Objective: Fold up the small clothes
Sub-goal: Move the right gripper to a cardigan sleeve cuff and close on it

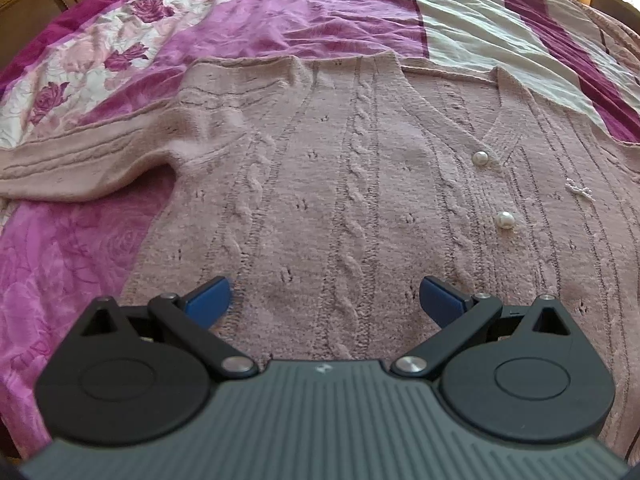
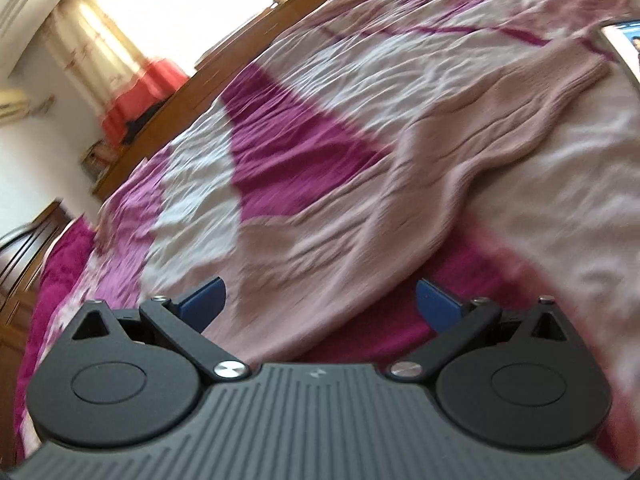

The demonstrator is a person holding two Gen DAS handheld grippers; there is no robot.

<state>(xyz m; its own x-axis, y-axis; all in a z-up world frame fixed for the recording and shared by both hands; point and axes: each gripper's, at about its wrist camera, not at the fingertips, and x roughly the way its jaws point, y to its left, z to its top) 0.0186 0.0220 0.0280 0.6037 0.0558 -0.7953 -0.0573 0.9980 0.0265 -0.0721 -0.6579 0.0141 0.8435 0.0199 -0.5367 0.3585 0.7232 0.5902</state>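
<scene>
A dusty-pink cable-knit cardigan (image 1: 340,168) lies flat on the bed, front up, with two pearl buttons (image 1: 481,158) down its closed V-neck. One sleeve (image 1: 80,160) stretches out to the left. My left gripper (image 1: 322,296) hovers open over the cardigan's lower body, with nothing between its blue fingers (image 1: 208,300). In the blurred right wrist view the other sleeve (image 2: 460,152) runs away toward the upper right. My right gripper (image 2: 320,300) stands open just above the near part of that sleeve, holding nothing.
The bed carries a magenta, pink and white rose-patterned quilt (image 1: 120,52). Wooden cabinets (image 2: 180,120) line the far side of the bed, and a curtained window (image 2: 120,12) is behind them. A flat glossy object (image 2: 624,44) lies at the right edge.
</scene>
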